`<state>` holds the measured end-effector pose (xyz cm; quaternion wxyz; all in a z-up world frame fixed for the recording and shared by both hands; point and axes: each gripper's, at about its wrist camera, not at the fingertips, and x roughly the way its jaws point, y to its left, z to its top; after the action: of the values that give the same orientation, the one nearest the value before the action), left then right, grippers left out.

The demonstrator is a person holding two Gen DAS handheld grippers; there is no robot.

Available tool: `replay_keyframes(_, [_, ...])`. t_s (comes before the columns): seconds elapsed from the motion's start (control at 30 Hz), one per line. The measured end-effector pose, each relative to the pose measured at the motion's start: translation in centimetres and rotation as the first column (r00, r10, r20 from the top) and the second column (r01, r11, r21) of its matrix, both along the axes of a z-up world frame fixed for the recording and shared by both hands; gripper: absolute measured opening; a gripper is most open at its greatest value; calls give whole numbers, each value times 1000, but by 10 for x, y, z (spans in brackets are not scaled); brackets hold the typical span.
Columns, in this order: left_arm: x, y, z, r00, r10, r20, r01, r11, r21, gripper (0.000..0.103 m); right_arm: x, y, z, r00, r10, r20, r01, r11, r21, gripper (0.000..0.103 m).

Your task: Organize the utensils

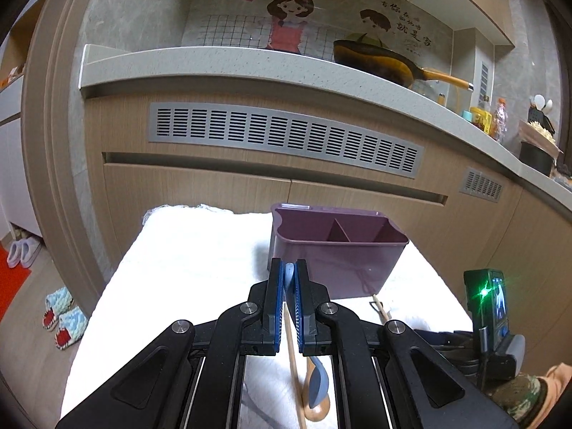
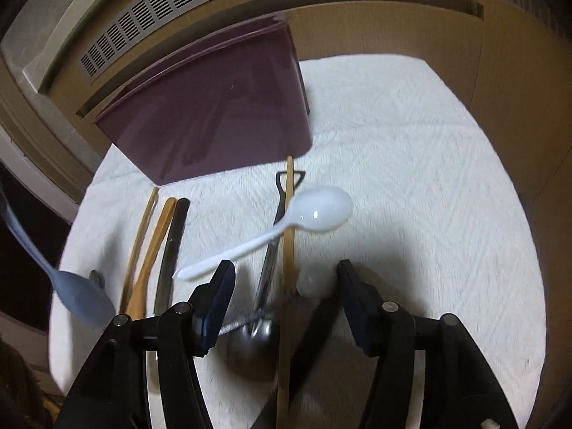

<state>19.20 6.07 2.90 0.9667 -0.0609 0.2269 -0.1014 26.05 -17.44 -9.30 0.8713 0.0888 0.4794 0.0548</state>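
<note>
While tools hover, purple caddy (image 1: 336, 250) (two compartments) sits empty.

- wall poster (image 1: 307, 25) with two cartoon figures: Chinese characters at upper right, roughly "有你在的地方就是家", small, partly unclear
- red heart sign on same poster
- no other readable text

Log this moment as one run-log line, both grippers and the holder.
left gripper: shut on blue spoon | right gripper: open above utensils | white spoon: on cloth | purple holder: upright, nothing visible inside
</note>
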Motion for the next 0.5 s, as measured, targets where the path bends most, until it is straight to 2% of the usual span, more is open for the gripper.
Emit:
replay_keyframes(0.03, [0,1,0,1000,2,-1,-2,1000,-1,6,0,2,0,1000,4,3,-4,1000,-16,55])
replay_keyframes(0.17, [1,3,-2,1000,0,-6,0,1000,-12,6,-7,10,-1,998,49,25,-46,993,-111,43])
replay_keyframes(0.2, [1,3,-2,1000,-3,-8,3,1000,-12,6,-10,10,0,997,68,29,-64,992,-110,31])
replay_keyframes(0.27, [0,2,-2,1000,-9,-10,9,1000,-11,6,-16,9,7,993,112,41,-107,989,-98,20])
replay_keyframes(0.37, [-3,1,-2,1000,-16,-18,16,1000,-14,6,-28,13,26,980,161,114,-147,981,-127,20])
replay_keyframes(0.5, [-8,0,-4,999,-23,-30,23,1000,-9,6,-39,11,56,962,188,199,-166,979,-122,20])
